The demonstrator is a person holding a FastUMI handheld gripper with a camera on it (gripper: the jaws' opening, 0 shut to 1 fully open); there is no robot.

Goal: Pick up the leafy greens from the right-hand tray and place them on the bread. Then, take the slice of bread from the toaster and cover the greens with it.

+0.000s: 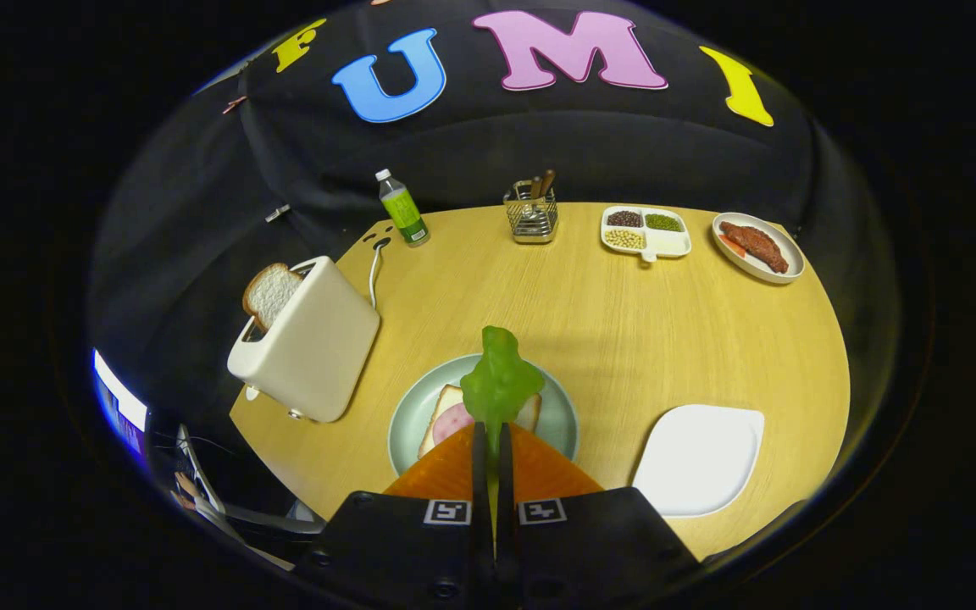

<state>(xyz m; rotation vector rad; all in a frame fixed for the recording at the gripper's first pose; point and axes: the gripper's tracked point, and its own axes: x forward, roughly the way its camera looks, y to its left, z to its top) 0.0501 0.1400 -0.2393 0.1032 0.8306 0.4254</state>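
My gripper [493, 434] is shut on the stem end of the leafy greens [500, 381], which stick out ahead of the fingers. Under the leaf lies a slice of bread [440, 413] topped with pink ham [452, 419] on a pale green plate [556, 419]. The leaf hangs above that bread; whether it touches I cannot tell. Left of the plate stands a cream toaster [310, 343] with a second slice of bread [269, 294] poking out of its slot. To the right of the fingers sits a white tray [700, 459] with nothing on it.
At the table's far edge stand a green bottle [403, 209], a wire cutlery holder [532, 213], a divided dish of beans [646, 231] and an oval plate with meat [757, 246]. The toaster's cord [374, 271] runs back to a socket.
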